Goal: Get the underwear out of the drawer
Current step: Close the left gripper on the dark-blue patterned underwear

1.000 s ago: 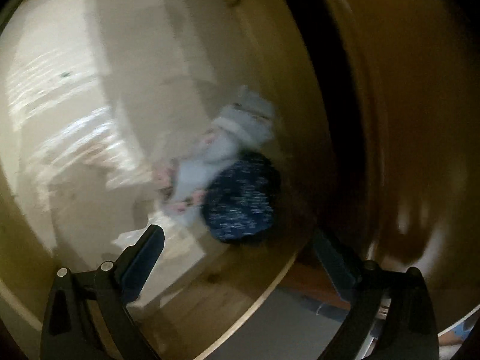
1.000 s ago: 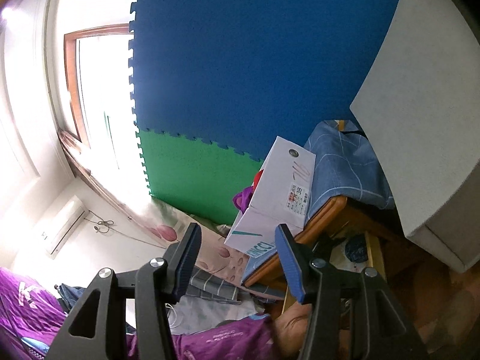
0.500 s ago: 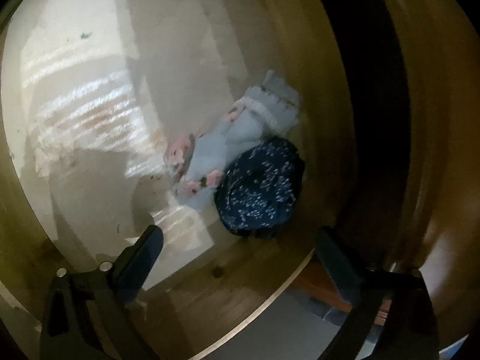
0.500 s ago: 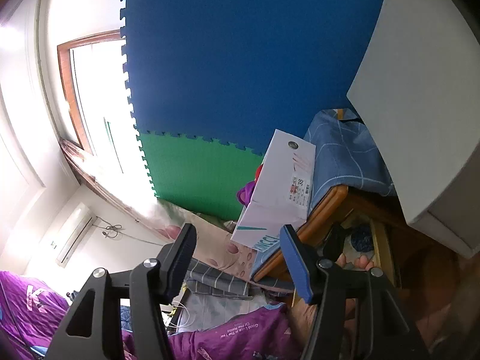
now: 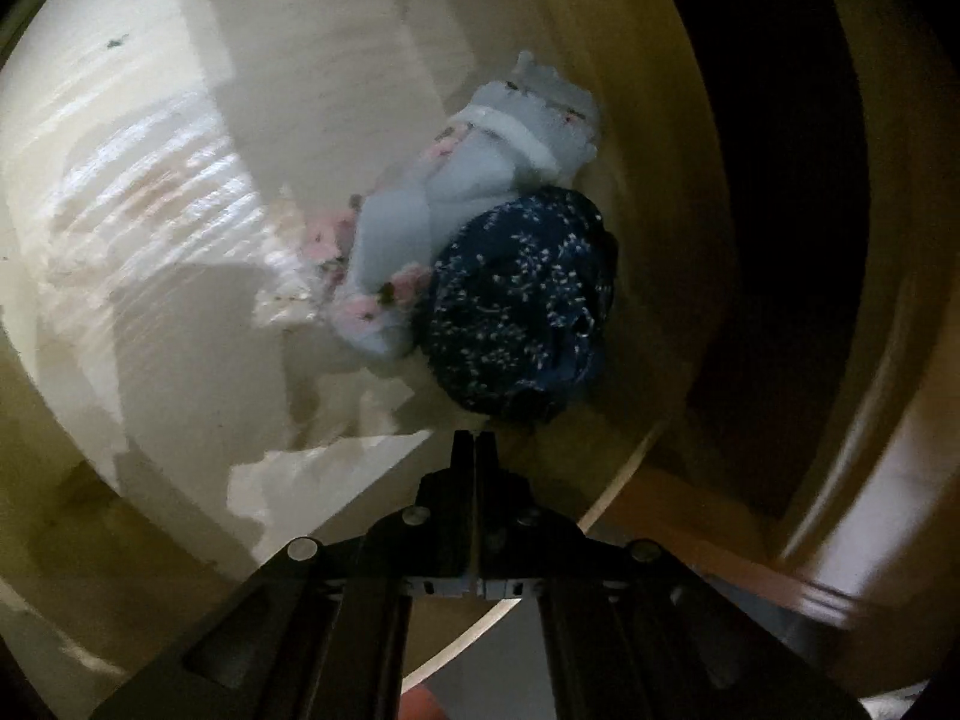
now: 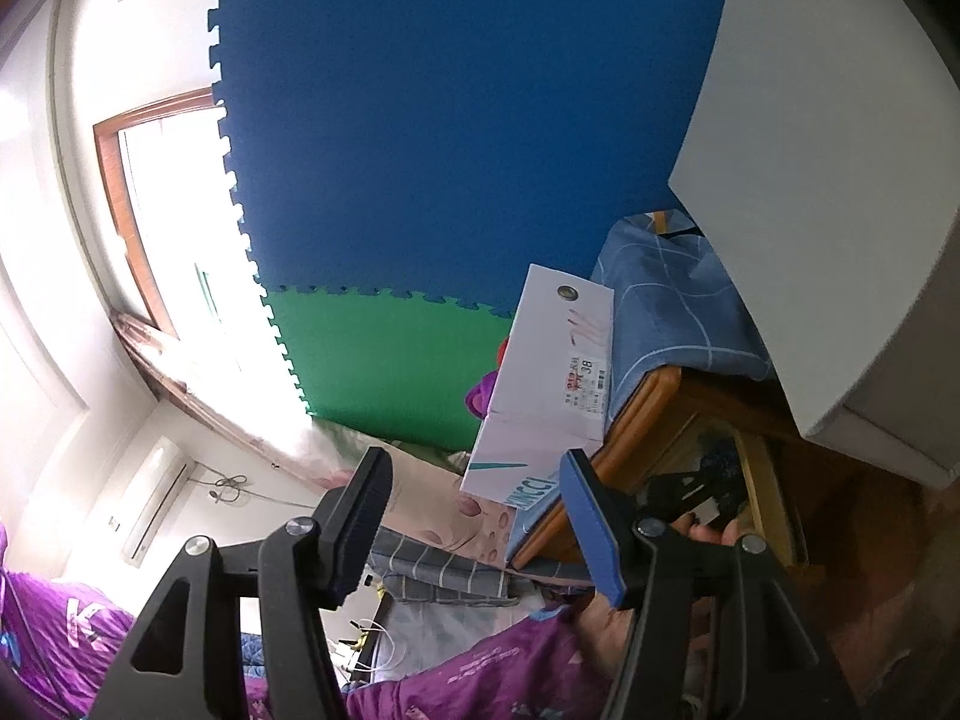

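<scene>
Here the left gripper (image 5: 474,433) has its jaws pressed flat together, having just snapped closed, with nothing visible between them. Its tip sits right at the near edge of the dark blue speckled underwear (image 5: 519,306), though whether it actually touches the cloth cannot be told. That piece lies bunched on the pale floor of the drawer (image 5: 180,228), close to the wooden side wall, and touches a light blue piece with pink flowers (image 5: 444,210) lying just beyond and to the left of it.

The right gripper (image 6: 474,519) stands with its jaws apart and empty, pointing out across the room rather than at the drawer.

Only the left wrist view shows the drawer's inside and both pieces of underwear clearly. The right wrist view gives the surroundings instead: a blue and green foam mat wall (image 6: 450,120), a bright window (image 6: 174,228), a white shoebox (image 6: 546,384) leaning beside a blue checked cloth (image 6: 666,300) on the wooden cabinet (image 6: 648,408), and purple bedding (image 6: 72,636). Low on its right side, a hand (image 6: 708,534) with a black tool shows at the open drawer, small and partly hidden.
</scene>
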`<state>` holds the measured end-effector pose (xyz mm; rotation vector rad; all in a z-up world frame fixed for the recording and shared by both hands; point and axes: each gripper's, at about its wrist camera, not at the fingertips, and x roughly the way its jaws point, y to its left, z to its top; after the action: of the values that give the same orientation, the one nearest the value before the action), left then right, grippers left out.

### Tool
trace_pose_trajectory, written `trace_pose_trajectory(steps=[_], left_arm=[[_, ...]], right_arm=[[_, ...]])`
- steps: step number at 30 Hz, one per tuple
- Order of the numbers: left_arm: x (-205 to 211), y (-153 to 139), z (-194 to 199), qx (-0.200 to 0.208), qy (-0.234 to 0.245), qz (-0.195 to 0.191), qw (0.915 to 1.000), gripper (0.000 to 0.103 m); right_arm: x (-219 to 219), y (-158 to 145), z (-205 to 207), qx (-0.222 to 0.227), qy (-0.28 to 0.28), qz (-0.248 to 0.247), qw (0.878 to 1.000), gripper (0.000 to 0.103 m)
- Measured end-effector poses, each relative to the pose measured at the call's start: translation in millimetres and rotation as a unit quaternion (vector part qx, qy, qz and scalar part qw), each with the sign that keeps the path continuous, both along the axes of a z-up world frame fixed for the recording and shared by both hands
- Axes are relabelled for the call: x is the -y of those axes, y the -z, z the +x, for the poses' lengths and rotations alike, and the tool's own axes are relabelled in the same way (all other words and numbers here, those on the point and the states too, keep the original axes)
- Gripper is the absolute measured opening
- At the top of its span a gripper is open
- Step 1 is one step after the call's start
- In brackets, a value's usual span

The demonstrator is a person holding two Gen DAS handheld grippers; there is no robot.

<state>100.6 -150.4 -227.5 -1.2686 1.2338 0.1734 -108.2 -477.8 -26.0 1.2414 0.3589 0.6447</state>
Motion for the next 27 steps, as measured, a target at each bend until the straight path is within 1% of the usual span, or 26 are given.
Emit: trace_pose_trajectory(steps=[3, 5, 7, 9, 10, 11, 12, 13, 14, 15, 16, 17, 18, 19, 20, 22, 24, 25, 27], left_arm=[[-12, -6, -5, 0.010, 0.011, -0.001, 0.9999, 0.000], [-19, -15, -6, 0.024, 0.024, 0.004, 0.9994, 0.000], [-28, -21, -8, 0.033, 0.022, 0.007, 0.9992, 0.000], [-33, -13, -8, 0.035, 0.018, -0.011, 0.9992, 0.000], [-33, -12, -16, 0.035, 0.005, -0.014, 0.9993, 0.010], [-30, -7, -23, 0.035, -0.021, -0.008, 0.9991, 0.045], [-29, -1, -26, 0.025, -0.043, -0.005, 0.9988, 0.066], [-30, -2, -24, 0.023, -0.050, 0.000, 0.9985, 0.084], [-32, -4, -22, 0.035, -0.048, 0.004, 0.9982, 0.083], [-29, -7, -14, 0.047, -0.031, 0.016, 0.9983, 0.083], [-28, -9, -15, 0.059, -0.035, 0.030, 0.9972, 0.082], [-27, -7, -18, 0.057, -0.044, 0.030, 0.9969, 0.085], [-17, -14, -16, 0.054, -0.050, 0.022, 0.9970, 0.087], [-14, -11, -16, 0.049, -0.056, 0.019, 0.9971, 0.092], [-14, -11, -19, 0.041, -0.060, 0.026, 0.9970, 0.095], [-10, -11, -25, 0.025, -0.081, 0.034, 0.9958, 0.096], [-7, -4, -29, 0.004, -0.103, 0.023, 0.9944, 0.096], [-4, -3, -29, 0.006, -0.103, 0.027, 0.9943, 0.095], [-2, -7, -32, 0.026, -0.115, 0.035, 0.9925, 0.089]], right_arm=[[-1, 1, 1, -0.007, 0.003, -0.002, 1.000, 0.060], [-1, 2, 1, -0.014, 0.004, -0.002, 1.000, 0.060], [-1, 3, 2, -0.019, 0.006, 0.000, 1.000, 0.062], [-3, 3, 2, -0.018, 0.006, 0.002, 1.000, 0.063], [-5, 2, 2, -0.017, 0.004, 0.002, 1.000, 0.063], [-7, 1, 3, -0.016, -0.001, -0.002, 1.000, 0.063], [-9, 0, 3, -0.017, -0.004, -0.007, 1.000, 0.063], [-11, 0, 4, -0.017, -0.008, -0.013, 1.000, 0.063], [-12, -1, 4, -0.017, -0.009, -0.017, 1.000, 0.063], [-12, 0, 4, -0.017, -0.009, -0.017, 1.000, 0.063], [-11, 0, 5, -0.018, -0.009, -0.015, 1.000, 0.063], [-10, 3, 6, -0.020, -0.010, -0.006, 1.000, 0.063], [-8, 4, 6, -0.022, -0.010, 0.000, 1.000, 0.063], [-7, 7, 7, -0.025, -0.011, 0.009, 1.000, 0.063], [-5, 8, 7, -0.027, -0.011, 0.015, 0.999, 0.063], [-3, 10, 6, -0.024, -0.010, 0.024, 0.999, 0.063], [-3, 10, 6, -0.022, -0.012, 0.025, 0.999, 0.064], [-3, 9, 7, -0.022, -0.014, 0.025, 0.999, 0.064], [-4, 10, 7, -0.023, -0.020, 0.027, 0.999, 0.064]])
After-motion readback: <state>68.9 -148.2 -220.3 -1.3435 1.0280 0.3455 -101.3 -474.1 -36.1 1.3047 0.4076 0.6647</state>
